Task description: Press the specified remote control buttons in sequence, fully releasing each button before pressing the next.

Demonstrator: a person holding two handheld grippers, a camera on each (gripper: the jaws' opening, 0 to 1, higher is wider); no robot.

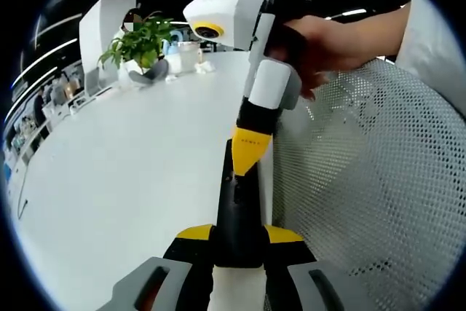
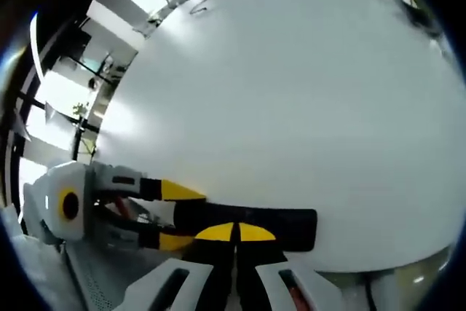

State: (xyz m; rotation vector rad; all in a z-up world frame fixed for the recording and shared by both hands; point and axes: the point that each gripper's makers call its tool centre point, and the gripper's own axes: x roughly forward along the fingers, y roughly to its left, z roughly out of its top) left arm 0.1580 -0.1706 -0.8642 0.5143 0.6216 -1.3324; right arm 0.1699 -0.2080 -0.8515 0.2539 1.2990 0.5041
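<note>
A slim black remote control (image 1: pixel 237 205) juts forward over the white table (image 1: pixel 131 158), clamped at its near end between the yellow-tipped jaws of my left gripper (image 1: pixel 239 234). My right gripper (image 1: pixel 245 167) comes down from above, held by a person's hand (image 1: pixel 328 41), its jaws together and the yellow tip resting on the remote's top face. In the right gripper view the remote (image 2: pixel 291 225) lies crosswise just under my right gripper (image 2: pixel 235 232), and my left gripper (image 2: pixel 182 216) grips its left end. I cannot see which button is under the tip.
A white mesh chair back (image 1: pixel 371 180) stands close on the right. At the table's far end are a potted green plant (image 1: pixel 138 41) and a white cup (image 1: pixel 188 56). The broad white table (image 2: pixel 291 92) stretches beyond the remote.
</note>
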